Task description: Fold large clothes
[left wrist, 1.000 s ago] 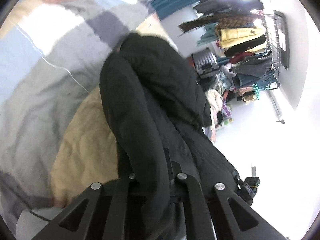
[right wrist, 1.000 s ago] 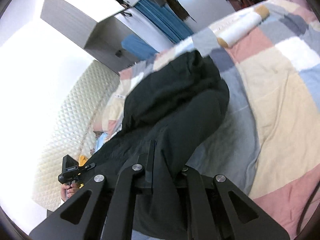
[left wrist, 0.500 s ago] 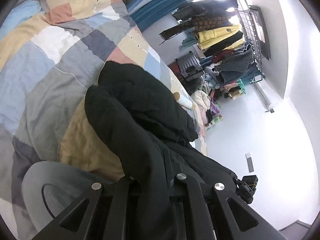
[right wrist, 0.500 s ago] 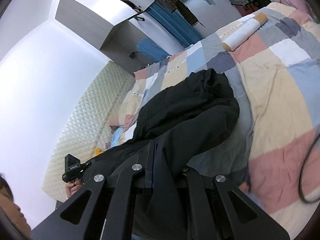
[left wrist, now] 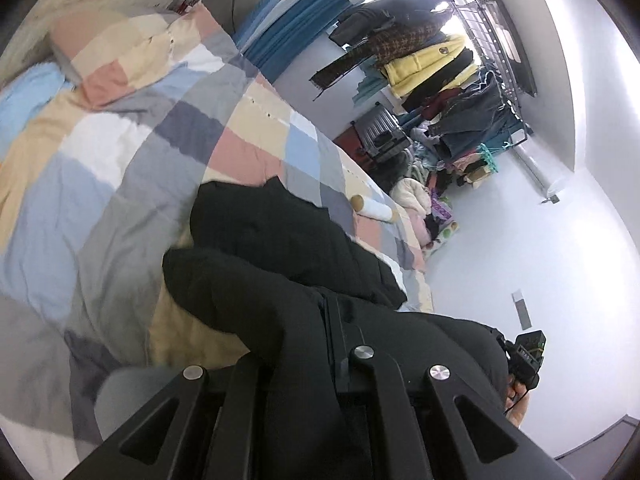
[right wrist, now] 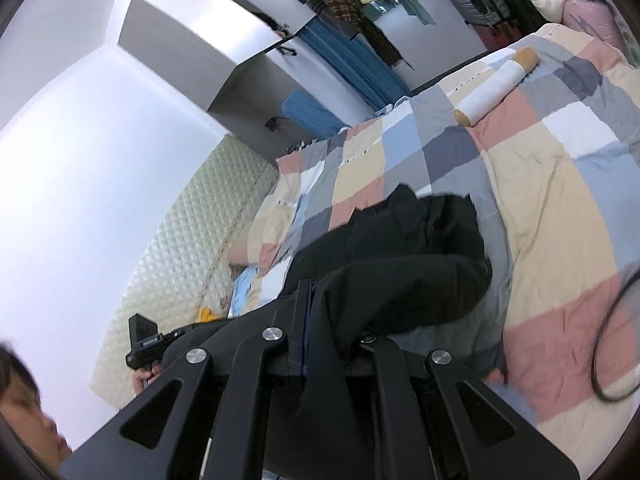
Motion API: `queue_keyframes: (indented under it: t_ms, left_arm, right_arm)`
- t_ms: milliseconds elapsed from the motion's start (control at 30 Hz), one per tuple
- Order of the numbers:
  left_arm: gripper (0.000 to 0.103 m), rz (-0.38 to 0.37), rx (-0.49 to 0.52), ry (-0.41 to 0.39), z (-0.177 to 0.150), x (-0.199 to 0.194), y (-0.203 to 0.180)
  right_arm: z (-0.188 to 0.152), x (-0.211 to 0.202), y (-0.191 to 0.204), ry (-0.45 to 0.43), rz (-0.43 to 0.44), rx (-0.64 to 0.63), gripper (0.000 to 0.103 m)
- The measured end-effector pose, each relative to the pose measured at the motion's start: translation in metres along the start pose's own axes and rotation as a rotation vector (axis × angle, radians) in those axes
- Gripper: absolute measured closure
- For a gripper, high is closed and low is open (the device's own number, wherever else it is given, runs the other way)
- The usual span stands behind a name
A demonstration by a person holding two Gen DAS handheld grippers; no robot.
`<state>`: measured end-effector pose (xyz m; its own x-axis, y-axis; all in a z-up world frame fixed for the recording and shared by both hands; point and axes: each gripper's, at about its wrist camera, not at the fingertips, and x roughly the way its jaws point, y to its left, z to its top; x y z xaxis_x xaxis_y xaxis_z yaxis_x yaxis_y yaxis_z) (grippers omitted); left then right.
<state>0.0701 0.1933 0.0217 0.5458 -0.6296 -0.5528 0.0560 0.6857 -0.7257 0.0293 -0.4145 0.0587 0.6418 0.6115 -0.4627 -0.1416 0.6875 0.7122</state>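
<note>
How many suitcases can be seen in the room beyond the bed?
1. A grey hard-shell suitcase stands on the floor past the far edge of the patchwork quilt, under the rack of hanging clothes. More could be hidden in the floor pile.

One black coat (left wrist: 280,264) lies on one patchwork quilt (left wrist: 120,168). One white roll with tan ends (right wrist: 496,84) rests at the quilt's far edge. One pillow (left wrist: 116,56) sits at the far left. Two grippers are in view, the left gripper (left wrist: 332,320) and the right gripper (right wrist: 308,304). One grey suitcase (left wrist: 380,136) stands under one loaded clothes rack (left wrist: 496,60).
</note>
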Motion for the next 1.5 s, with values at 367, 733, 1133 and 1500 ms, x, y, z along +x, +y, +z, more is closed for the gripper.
queue_keyframes:
  t_ms: [367,733,1133,1500]
  left_arm:
    - [0.095,0.162,0.053,-0.037,0.106,0.077,-0.028]
    - [0.094,0.344,0.024,-0.035,0.188,0.196,-0.010]
    - [0.092,0.454,-0.002,0.051,0.198,0.306,0.057]
    - [0.092,0.450,-0.001,0.075,0.183,0.298,0.048]
  right_arm:
    - [0.107,0.081,-0.042,-0.030,-0.086,0.118,0.096]
    - [0.168,0.175,-0.100,-0.073,-0.258,0.129,0.095]
    - [0.164,0.270,-0.170,-0.006,-0.401,0.047,0.096]
    - [0.155,0.264,-0.188,0.023,-0.366,0.148,0.091]
